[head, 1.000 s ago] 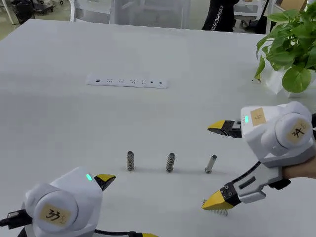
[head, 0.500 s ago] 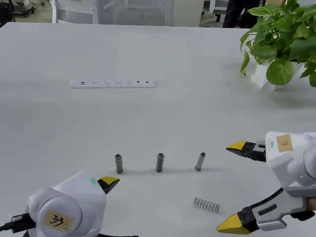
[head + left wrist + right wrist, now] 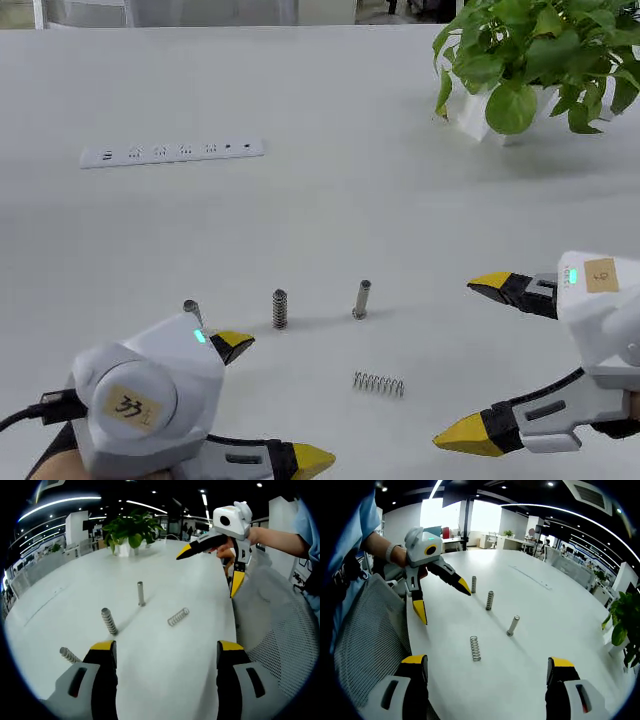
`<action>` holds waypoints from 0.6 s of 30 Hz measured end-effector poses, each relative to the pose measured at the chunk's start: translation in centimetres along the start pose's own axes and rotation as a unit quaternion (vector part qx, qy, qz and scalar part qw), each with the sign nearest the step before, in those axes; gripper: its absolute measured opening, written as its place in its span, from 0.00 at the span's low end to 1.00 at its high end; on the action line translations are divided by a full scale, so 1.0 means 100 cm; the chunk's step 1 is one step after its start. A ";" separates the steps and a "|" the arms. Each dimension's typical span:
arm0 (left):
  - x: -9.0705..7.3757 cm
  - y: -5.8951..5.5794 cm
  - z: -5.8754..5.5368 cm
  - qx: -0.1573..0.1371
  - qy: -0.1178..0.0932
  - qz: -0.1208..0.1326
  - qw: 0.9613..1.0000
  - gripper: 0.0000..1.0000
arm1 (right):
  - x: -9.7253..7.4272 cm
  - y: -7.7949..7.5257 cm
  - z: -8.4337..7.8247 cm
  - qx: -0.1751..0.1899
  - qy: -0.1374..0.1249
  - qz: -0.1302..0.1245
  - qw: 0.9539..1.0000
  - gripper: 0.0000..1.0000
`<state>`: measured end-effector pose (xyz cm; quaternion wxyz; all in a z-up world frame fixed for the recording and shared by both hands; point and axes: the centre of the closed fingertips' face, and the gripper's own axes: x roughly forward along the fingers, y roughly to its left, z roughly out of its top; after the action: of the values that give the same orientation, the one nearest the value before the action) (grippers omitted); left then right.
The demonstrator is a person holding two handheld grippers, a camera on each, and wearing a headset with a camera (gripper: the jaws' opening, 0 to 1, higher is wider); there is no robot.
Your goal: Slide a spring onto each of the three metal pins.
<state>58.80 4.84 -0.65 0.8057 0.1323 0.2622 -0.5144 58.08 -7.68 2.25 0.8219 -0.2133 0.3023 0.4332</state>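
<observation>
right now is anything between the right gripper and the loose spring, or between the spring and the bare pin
Nothing visible stands in either path. The loose spring lies flat on open table in front of the open right gripper, and the stretch from it to the bare pin is free.

Illumination is bright and even, from ceiling strip lights (image 3: 60, 502) high above the jaws in both gripper views; the pins (image 3: 362, 299) ahead of the jaws cast faint soft shadows on the white table (image 3: 320, 200), the head view is sharp, and fisheye bending grows toward each gripper view's edges.
</observation>
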 end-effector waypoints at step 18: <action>0.052 -0.001 0.017 0.077 0.030 -0.044 0.996 0.47 | -0.030 0.005 -0.031 0.065 -0.010 -0.048 0.997 0.99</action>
<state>60.91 -0.02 -2.11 0.7616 0.1981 0.2517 -0.5634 55.37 -11.04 2.05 0.8570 -0.1693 0.3113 0.3742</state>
